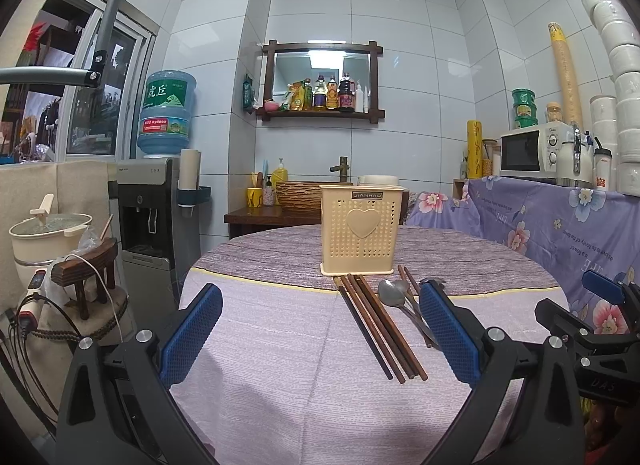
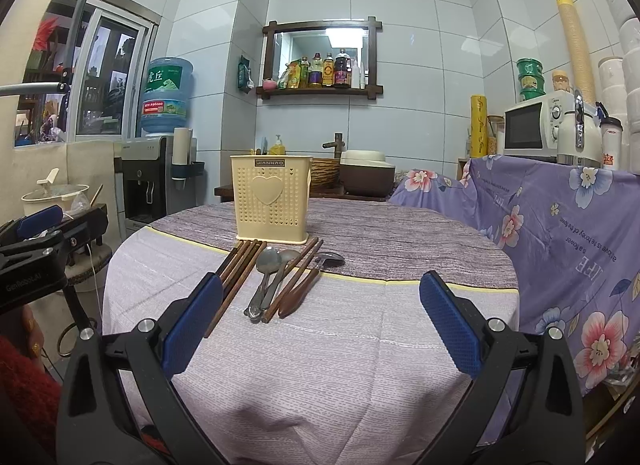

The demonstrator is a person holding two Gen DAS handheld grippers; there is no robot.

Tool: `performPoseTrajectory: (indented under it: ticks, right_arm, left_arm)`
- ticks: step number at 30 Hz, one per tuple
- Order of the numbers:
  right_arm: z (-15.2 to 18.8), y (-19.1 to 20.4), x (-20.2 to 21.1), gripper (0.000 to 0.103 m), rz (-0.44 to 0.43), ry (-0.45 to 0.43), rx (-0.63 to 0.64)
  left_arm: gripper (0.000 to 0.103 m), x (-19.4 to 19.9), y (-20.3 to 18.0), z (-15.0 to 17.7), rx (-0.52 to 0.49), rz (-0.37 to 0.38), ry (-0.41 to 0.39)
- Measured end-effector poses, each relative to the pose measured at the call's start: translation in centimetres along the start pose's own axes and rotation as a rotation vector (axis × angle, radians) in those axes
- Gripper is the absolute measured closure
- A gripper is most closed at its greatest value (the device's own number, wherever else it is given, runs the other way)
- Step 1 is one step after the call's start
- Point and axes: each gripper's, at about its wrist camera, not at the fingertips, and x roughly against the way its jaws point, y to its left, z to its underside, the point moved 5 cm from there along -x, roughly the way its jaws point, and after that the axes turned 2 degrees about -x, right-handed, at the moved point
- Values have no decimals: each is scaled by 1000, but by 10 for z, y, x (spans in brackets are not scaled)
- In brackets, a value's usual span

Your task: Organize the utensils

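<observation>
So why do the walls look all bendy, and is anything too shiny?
Left wrist view: the fisheye lens curves the wall tiles near the edges; the mirror reflects a bright ceiling light. Right wrist view: same bending, same mirror glare; the chopsticks look sharp.

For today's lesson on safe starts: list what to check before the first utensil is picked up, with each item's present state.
1. Left gripper open and holding nothing: ok.
2. Right gripper open and holding nothing: ok.
3. Yellow holder upright on the table: ok.
4. Chopsticks and spoons lying in front of the holder, within view: ok.
5. Holder's inside free of things: cannot tell.
</observation>
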Motion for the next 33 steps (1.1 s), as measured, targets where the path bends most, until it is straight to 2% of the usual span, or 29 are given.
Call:
performPoseTrajectory:
  ticks: [33]
  right_arm:
    - [1, 3, -1, 6, -6, 3, 0]
  left_arm:
    - [5, 0, -2, -1, -4, -1, 0]
